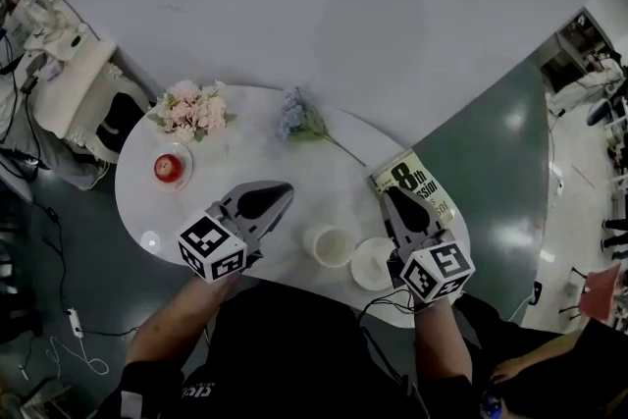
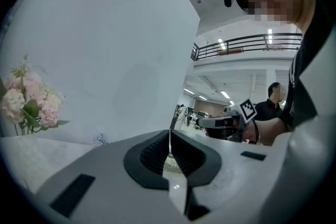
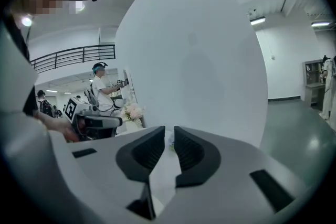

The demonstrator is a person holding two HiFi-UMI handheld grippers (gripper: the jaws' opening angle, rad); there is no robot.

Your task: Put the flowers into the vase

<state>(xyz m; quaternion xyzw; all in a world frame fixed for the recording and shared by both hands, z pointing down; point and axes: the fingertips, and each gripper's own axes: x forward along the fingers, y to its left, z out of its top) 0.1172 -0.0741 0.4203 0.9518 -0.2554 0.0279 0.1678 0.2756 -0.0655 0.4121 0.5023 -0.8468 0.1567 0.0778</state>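
Blue fabric flower on a thin green stem (image 1: 294, 118) lies flat on the white oval tabletop (image 1: 235, 162), far side, centre. Pink bouquet (image 1: 191, 108) stands upright far left (its vase barely shows). Left gripper (image 1: 275, 196): jaws closed, empty. Right gripper (image 1: 395, 201): jaws a slit apart, nothing between, near the stem's end. I'd use the right: open wider, come in low, pinch mid-stem, not the head.

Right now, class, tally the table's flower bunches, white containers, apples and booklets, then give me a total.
Flower bunches: 2 (pink bunch, blue sprig)
White containers: 2
Apple: 1
Booklet: 1
Total: 6
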